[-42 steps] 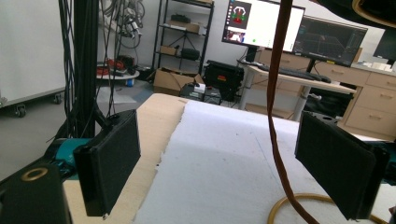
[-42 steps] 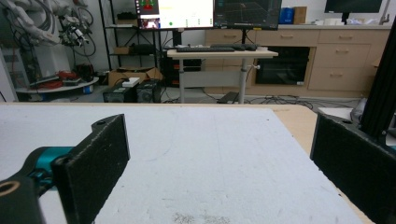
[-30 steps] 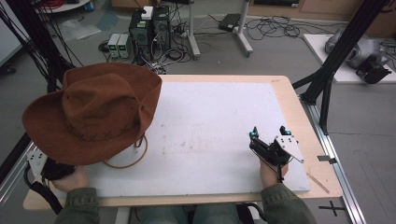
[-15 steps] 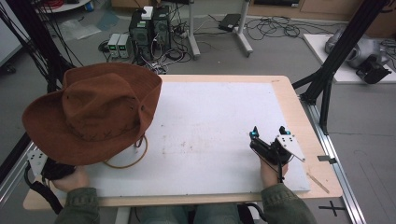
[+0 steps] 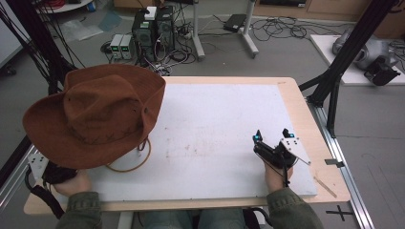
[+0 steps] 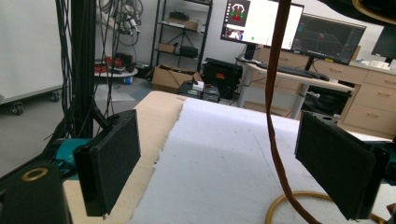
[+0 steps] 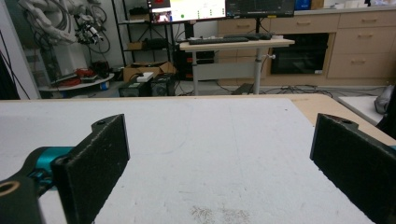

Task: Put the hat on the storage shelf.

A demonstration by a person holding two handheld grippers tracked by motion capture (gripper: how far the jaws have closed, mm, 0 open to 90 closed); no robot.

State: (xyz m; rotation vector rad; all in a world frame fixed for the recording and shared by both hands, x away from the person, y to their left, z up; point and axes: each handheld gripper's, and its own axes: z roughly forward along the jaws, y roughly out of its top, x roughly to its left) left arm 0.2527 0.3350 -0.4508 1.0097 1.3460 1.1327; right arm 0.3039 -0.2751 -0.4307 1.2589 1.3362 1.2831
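Observation:
A brown wide-brimmed hat [image 5: 95, 114] covers the table's left side in the high view, its brim reaching past the table edge. A tan cord loop [image 5: 136, 160] lies on the mat below it, and a brown cord [image 6: 275, 116] hangs down between the jaws in the left gripper view. My left gripper [image 6: 229, 163] sits at the near left corner, largely under the hat brim, jaws wide apart around nothing solid. My right gripper [image 5: 272, 137] rests on the mat at the near right, open and empty [image 7: 219, 163].
A white mat [image 5: 215, 133] covers most of the wooden table [image 5: 298, 102]. A black frame post [image 5: 344, 57] stands off the right rear corner. Computers, cables and desks with monitors [image 6: 261, 21] lie on the floor beyond the far edge.

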